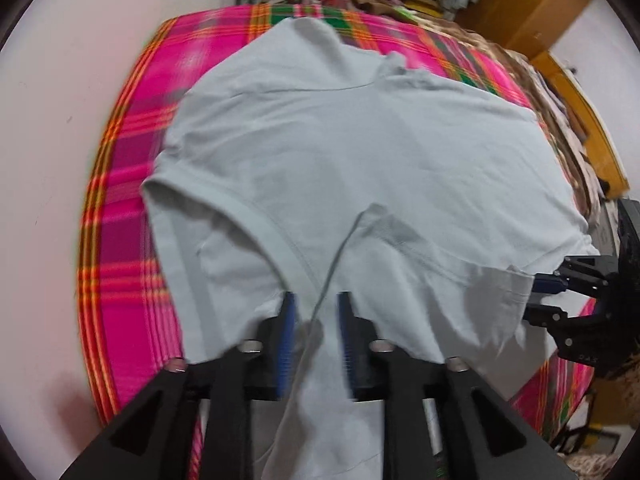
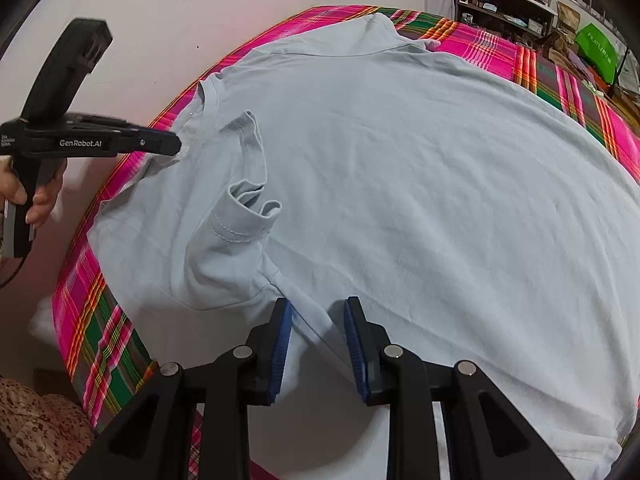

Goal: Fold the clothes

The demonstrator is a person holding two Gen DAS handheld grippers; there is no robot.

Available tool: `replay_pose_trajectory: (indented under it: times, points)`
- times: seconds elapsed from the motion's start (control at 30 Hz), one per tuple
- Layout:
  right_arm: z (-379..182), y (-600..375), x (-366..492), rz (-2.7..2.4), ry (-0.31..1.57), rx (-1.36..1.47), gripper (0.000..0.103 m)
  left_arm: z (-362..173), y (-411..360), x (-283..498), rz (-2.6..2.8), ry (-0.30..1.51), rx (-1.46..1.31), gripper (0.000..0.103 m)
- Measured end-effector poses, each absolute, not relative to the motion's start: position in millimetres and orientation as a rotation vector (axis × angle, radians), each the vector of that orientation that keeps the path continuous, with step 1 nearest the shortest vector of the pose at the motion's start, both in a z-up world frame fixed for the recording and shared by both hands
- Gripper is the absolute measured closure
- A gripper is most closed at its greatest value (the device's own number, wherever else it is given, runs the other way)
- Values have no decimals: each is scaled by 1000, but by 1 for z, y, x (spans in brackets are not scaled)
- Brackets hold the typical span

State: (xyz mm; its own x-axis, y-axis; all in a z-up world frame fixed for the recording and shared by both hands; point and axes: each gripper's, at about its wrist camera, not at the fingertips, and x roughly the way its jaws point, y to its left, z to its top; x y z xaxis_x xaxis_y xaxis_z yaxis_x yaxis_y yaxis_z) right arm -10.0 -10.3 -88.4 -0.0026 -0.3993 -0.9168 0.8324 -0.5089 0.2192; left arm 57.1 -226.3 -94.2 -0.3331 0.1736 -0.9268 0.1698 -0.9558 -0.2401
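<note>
Plaid bedspread [image 2: 496, 52] carries flat pale tee [image 2: 400, 160]; shelves [image 2: 504, 4] behind. Left gripper [image 1: 316, 312] & right gripper [image 2: 318, 316]: jaws spread, fabric between, unpinched.

"GenRobot.AI" stands in white on the black side of the left gripper [image 2: 176, 146], left of the right claw; smaller print beside it is unreadable.

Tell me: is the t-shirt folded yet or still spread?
Mostly spread: the light blue t-shirt lies open across the plaid bedcover; only its near sleeve is bunched.
</note>
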Motion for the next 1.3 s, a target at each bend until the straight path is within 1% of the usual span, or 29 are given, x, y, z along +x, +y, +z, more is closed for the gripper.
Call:
replay_pose_trajectory:
  times: [0.03, 0.07, 0.2, 0.3, 0.33, 0.37, 0.4, 0.47, 0.53, 0.67, 0.83, 0.97, 1.03, 1.13, 1.27, 1.3]
  points:
    - [-88, -10, -10, -1678, 494, 1337, 74, -93, -224, 54, 2507, -455, -1792, 68]
    - [-88, -10, -10, -1680, 489, 1339, 74, -93, -222, 51, 2508, -434, -1782, 68]
    - [-87, -7, -9, -1685, 486, 1338, 74, -99, -217, 39, 2483, -394, -1797, 68]
    - [-87, -6, -8, -1690, 482, 1336, 74, -100, -209, 31, 2479, -357, -1787, 70]
    - [-87, -5, -8, -1692, 481, 1336, 74, -99, -207, 28, 2479, -344, -1777, 74]
    - [-87, -4, -8, -1693, 478, 1335, 74, -101, -206, 27, 2464, -348, -1795, 86]
    - [-87, -4, -8, -1693, 476, 1334, 74, -102, -205, 27, 2450, -352, -1812, 91]
    - [-87, -2, -8, -1695, 471, 1333, 74, -103, -205, 28, 2423, -372, -1832, 97]
    - [-87, 0, -9, -1694, 461, 1335, 74, -102, -207, 25, 2405, -425, -1820, 98]
    - [-86, 4, -11, -1692, 442, 1339, 74, -103, -219, 29, 2433, -468, -1836, 101]
    - [-85, 7, -12, -1696, 435, 1344, 74, -88, -233, 40, 2572, -502, -1808, 102]
    - [-85, 8, -11, -1704, 427, 1345, 75, -96, -242, 47, 2590, -541, -1869, 102]
    - [-85, 8, -11, -1707, 428, 1346, 75, -102, -244, 56, 2592, -478, -1943, 102]
    - [-83, 7, -10, -1713, 435, 1350, 75, -97, -242, 64, 2621, -429, -1963, 102]
    - [-80, 5, -13, -1725, 394, 1351, 76, -101, -253, 68, 2623, -521, -1964, 102]
    - [-79, 5, -15, -1727, 373, 1356, 76, -101, -253, 69, 2622, -508, -1970, 102]
